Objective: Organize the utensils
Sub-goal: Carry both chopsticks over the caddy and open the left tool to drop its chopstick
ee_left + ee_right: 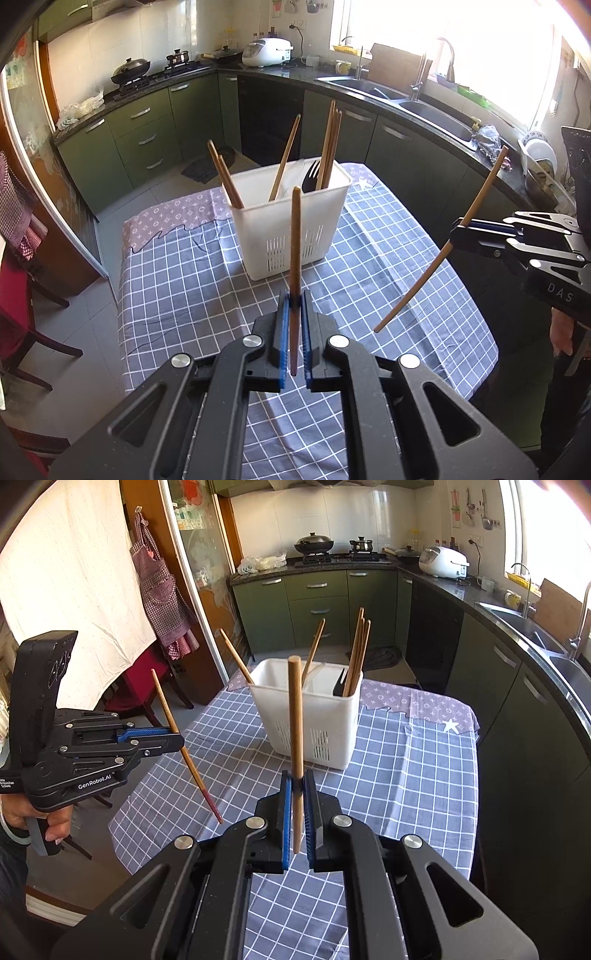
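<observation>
A kitchen with green cabinets is wrapping round a table under a blue checked cloth (207, 280), and a white utensil caddy (291, 229) is standing on it ahead of both claws, already bristling with chopsticks and a black fork (313, 176).

Starting at the left, the left gripper (294, 301) is pinching a dark wooden chopstick (295, 236) near its lower end, jaws closed to the stick's width, the shaft rising almost upright in front of the caddy. To its right, the right gripper (458, 230) is clamping a paler chopstick (476, 206) about mid-length, tilted, both ends hanging free above the cloth.

The step in hand looks like carrying: both sticks are clear of the table, neither is yet over the caddy. The next move is likely calling for lifting each tip above the rim, lining it over a compartment, then lowering before letting go.

The left wrist view is showing the divider and fork most clearly. The right wrist view is giving the right gripper (297, 781) head-on, its chopstick (295, 716) upright, and is revealing the reddish tip of the left one (173, 720) and a hand (40, 821) on the left gripper's (179, 740) handle.
</observation>
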Tool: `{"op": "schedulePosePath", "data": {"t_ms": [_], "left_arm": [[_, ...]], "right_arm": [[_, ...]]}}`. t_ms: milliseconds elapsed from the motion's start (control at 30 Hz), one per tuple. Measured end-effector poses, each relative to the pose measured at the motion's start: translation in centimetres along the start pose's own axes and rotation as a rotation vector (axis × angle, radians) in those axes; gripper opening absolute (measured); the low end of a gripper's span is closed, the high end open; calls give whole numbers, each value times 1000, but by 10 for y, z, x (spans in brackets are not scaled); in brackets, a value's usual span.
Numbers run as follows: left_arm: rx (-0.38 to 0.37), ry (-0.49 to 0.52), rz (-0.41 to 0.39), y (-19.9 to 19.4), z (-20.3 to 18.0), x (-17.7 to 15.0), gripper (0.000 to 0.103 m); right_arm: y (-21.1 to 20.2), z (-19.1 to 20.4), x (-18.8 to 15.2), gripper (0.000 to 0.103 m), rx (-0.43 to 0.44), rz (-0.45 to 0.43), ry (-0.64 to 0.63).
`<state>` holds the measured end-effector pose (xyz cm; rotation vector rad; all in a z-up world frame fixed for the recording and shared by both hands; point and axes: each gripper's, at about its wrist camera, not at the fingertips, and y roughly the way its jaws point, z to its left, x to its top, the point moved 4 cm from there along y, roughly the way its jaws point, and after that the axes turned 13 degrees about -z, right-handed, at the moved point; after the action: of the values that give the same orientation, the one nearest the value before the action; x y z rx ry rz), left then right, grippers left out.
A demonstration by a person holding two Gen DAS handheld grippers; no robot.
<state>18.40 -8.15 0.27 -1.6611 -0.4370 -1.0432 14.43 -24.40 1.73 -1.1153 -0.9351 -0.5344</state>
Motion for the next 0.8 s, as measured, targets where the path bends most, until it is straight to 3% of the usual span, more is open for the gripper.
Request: {"op": "schedulePosePath", "data": {"t_ms": [300, 500, 633, 800], "left_arm": [[-10, -26, -227, -48, -6, 98, 6], [36, -55, -349, -43, 1, 144, 6], [102, -58, -349, -13, 10, 149, 6], [131, -82, -286, 33, 22, 139, 6]], "right_arm": [[-43, -6, 97, 7, -10, -161, 28], [-35, -22, 153, 7, -23, -232, 80], [-8, -30, 168, 7, -37, -226, 96], [36, -42, 162, 7, -74, -193, 101]]}}
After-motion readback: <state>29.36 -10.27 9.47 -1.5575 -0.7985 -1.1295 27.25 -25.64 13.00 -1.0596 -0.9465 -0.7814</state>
